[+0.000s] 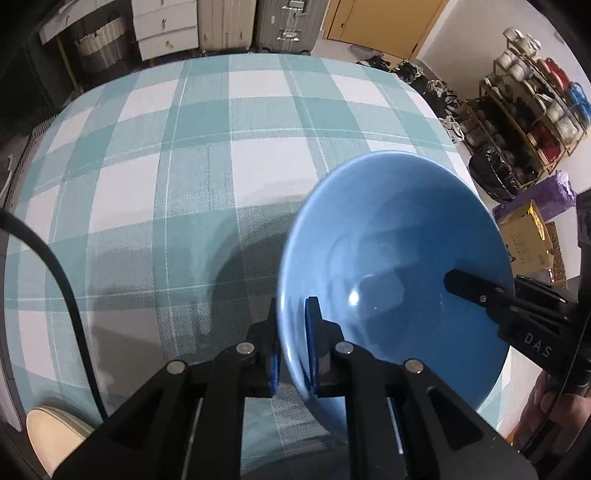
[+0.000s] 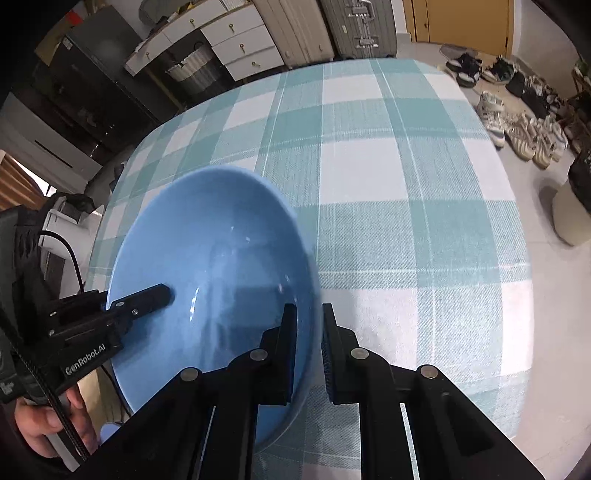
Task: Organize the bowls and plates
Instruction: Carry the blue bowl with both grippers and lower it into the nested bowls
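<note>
A teal-and-white checked tablecloth (image 1: 229,155) covers the table, with white drawers (image 1: 164,27), a grey suitcase (image 2: 360,27), a yellow door (image 1: 384,18) and shoes (image 2: 517,122) on the pale floor beyond.

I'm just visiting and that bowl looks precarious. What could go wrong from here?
1. Each hand-held gripper, left and right, pinches only the thin rim of the blue bowl, so the glossy wall could slip free.
2. The two grips sit on opposite sides; pulling unevenly might tilt or twist the bowl.
3. If it drops, it could hit the checked tablecloth and crack.
</note>
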